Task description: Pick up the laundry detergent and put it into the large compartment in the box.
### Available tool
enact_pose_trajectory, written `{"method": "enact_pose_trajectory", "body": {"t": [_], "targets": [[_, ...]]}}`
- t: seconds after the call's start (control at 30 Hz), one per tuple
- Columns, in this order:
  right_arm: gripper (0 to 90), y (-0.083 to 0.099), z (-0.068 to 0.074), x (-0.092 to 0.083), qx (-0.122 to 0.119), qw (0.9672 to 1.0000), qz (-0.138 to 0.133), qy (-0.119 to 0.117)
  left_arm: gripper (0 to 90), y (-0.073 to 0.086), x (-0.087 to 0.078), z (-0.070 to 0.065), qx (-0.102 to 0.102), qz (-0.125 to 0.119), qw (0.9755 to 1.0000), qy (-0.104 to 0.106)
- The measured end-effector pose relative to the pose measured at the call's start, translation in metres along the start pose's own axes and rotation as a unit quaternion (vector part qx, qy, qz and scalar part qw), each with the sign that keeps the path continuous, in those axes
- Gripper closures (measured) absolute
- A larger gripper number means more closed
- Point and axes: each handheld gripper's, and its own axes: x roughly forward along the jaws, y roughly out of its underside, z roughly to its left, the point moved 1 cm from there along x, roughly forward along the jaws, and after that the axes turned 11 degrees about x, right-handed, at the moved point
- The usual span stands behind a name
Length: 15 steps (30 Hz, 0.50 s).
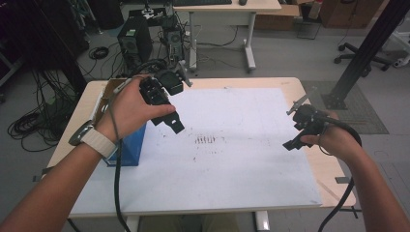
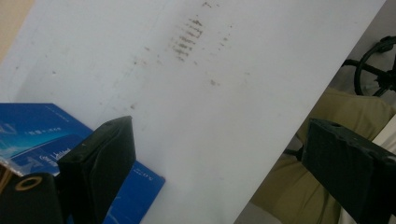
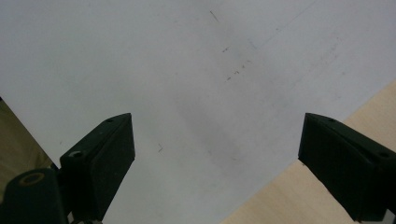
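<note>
My left gripper [image 1: 168, 123] is held in the air over the left part of a white sheet [image 1: 232, 159], just right of a blue box [image 1: 131, 145]. In the left gripper view its jaws [image 2: 219, 140] stand wide open with nothing between them, and the blue box [image 2: 37, 140] lies below the left jaw. My right gripper [image 1: 295, 126] hovers near the sheet's right edge. Its jaws [image 3: 217, 135] are also wide apart and hold nothing, with the white sheet [image 3: 187, 70] beneath them.
The sheet covers most of a wooden table [image 1: 333, 179], which has bare wood [image 3: 327, 186] along its right side. A cardboard box [image 1: 112, 87] sits at the back left corner. Smudge marks [image 1: 205, 140] dot the sheet's middle. Computers and cables stand on the floor behind the table.
</note>
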Motion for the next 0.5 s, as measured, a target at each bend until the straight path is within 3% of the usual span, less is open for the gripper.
{"method": "enact_pose_trajectory", "body": {"t": [0.5], "targets": [[10.7, -0.006, 0.002, 0.004, -0.003, 1.0000, 0.000, -0.001, 10.1, -0.003, 0.013, -0.012, 0.022, -0.008, 0.9997, 0.007]]}}
